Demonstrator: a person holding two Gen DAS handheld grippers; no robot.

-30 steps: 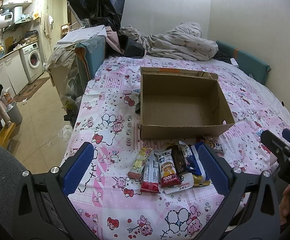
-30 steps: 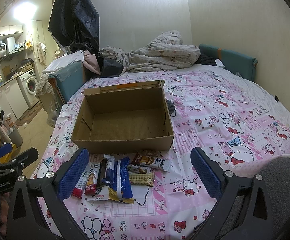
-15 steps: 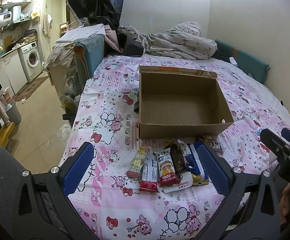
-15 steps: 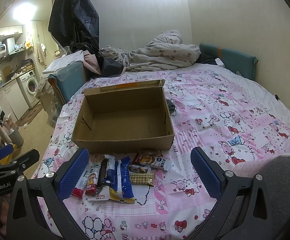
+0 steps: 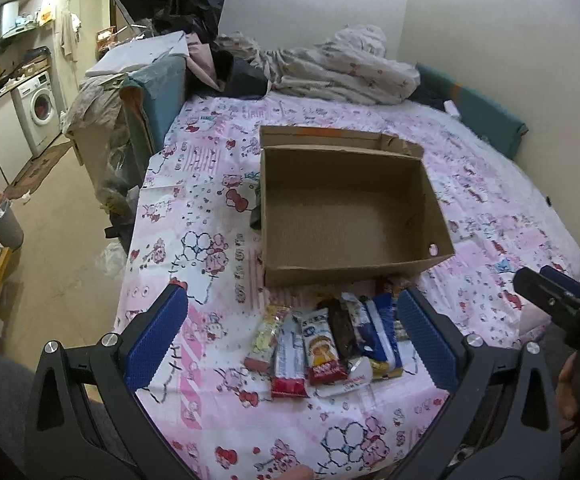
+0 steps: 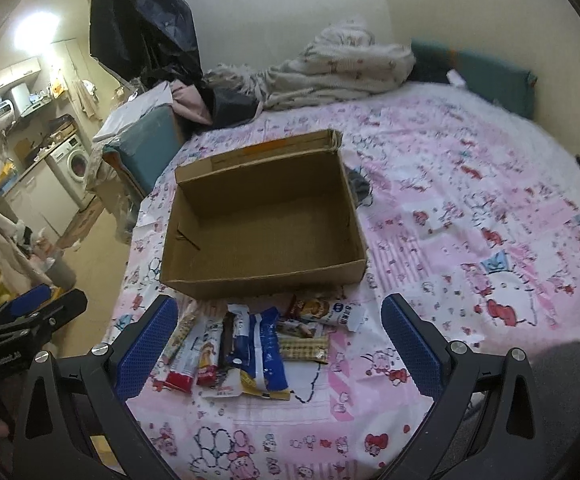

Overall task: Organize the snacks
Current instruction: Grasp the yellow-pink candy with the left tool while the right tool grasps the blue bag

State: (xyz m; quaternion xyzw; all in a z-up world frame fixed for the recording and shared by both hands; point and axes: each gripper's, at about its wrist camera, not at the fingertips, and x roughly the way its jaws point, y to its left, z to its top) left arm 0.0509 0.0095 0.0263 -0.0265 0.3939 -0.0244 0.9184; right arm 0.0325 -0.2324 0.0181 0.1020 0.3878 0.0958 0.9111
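Left wrist view: the snack packets (image 5: 330, 348) lie side by side on the pink cartoon-print bedsheet (image 5: 194, 216), just in front of the empty cardboard box (image 5: 350, 208). They sit between and beyond the blue pads of the left gripper (image 5: 290, 340), whose fingers are spread wide and hold nothing. In the right wrist view the same packets (image 6: 246, 344) lie between the fingers of the right gripper (image 6: 274, 344), likewise wide apart and empty. A crumpled blanket (image 5: 342, 64) lies by the far wall.
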